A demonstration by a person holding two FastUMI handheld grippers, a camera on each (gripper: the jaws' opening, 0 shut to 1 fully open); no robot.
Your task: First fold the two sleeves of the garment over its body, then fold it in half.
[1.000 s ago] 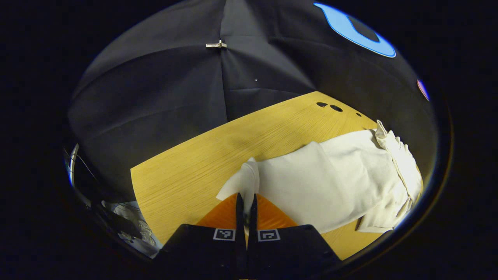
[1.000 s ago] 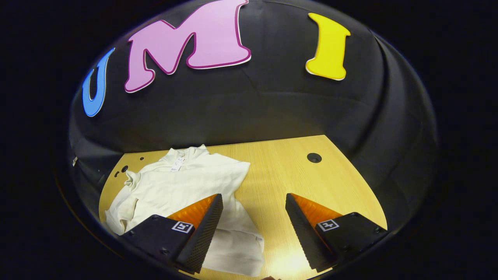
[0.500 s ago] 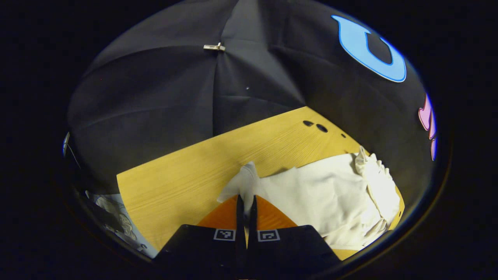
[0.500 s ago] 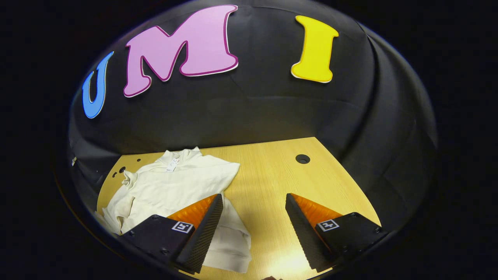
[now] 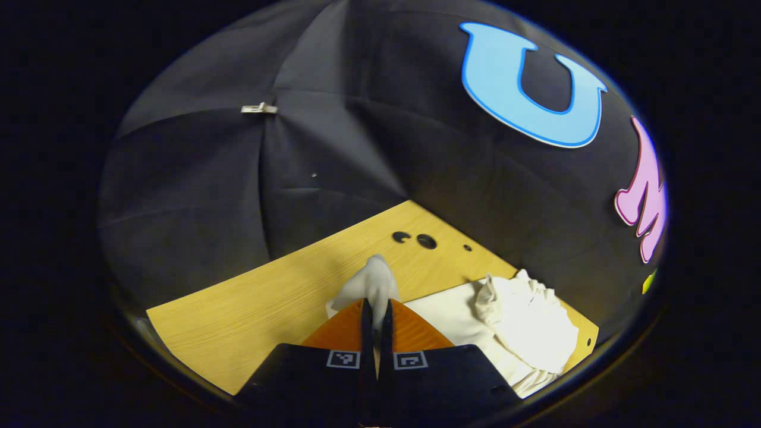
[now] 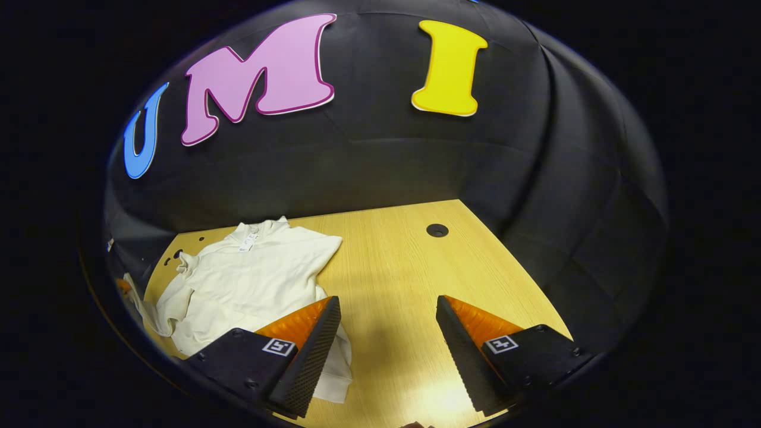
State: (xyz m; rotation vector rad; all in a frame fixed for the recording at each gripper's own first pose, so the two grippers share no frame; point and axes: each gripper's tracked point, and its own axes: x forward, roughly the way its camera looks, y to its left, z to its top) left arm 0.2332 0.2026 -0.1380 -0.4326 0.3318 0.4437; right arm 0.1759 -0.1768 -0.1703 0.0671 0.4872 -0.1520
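Observation:
A cream long-sleeved garment (image 6: 250, 279) lies on the wooden table (image 6: 404, 261), its collar toward the back wall. In the left gripper view my left gripper (image 5: 374, 309) is shut on a cuff or corner of the garment (image 5: 373, 280), lifted off the table; the rest of the garment (image 5: 523, 321) lies bunched to the right. In the right gripper view my right gripper (image 6: 386, 339) hangs open above bare table, just right of the garment's lower edge, nothing between its fingers. At that view's far left a strip of cloth (image 6: 138, 300) rises toward the other gripper (image 6: 122, 287).
The table has round holes near its back edge (image 5: 416, 239) and one cable hole (image 6: 437, 230) at the right. Black cloth walls close the booth behind and beside the table. A metal clip (image 5: 258, 109) sits on the wall seam.
The left gripper has swung right with the held cloth, and the garment has bunched and slid toward the back corner. In the right gripper view the garment has drifted left; the right gripper stays open.

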